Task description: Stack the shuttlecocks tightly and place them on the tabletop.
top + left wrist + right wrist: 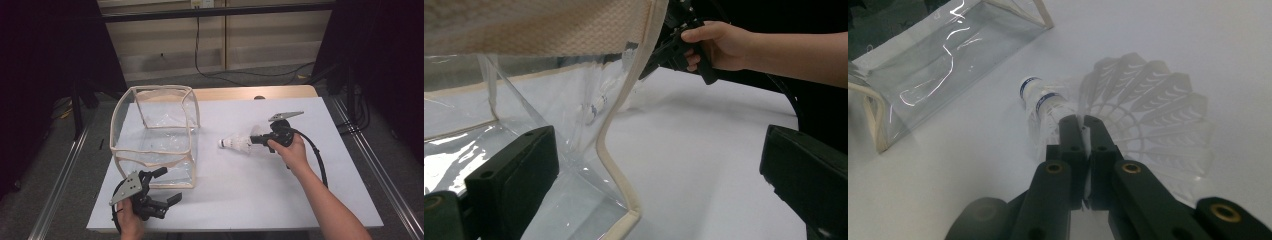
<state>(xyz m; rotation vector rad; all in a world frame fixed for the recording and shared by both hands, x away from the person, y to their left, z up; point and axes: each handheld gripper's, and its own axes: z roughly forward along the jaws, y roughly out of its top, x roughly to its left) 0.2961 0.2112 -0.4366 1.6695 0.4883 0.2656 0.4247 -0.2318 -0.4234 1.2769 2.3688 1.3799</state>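
Observation:
A white shuttlecock (pixel 235 144) with a blue-banded cork (pixel 1029 86) lies on the white table sheet (pixel 260 195), right of centre. A second blue-banded cork (pixel 1049 102) sits tight against it, so these look like two shuttlecocks together. My right gripper (pixel 254 140) is shut on the feather skirt (pixel 1148 110), pinching its near edge at the jaw tips (pixel 1081 120). A clear plastic box (pixel 155 135) with cream trim (pixel 616 125) stands open-topped to the left. My left gripper (pixel 170 185) is open at the box's front right corner, and in the left gripper view that corner trim lies between its jaws (pixel 659 170).
A wooden table edge (pixel 250 92) shows behind the white sheet. Metal rails (pixel 60 175) run along both sides of the table. A black cable (pixel 315 155) trails from the right gripper. There is bare sheet in front of and to the right of the shuttlecock.

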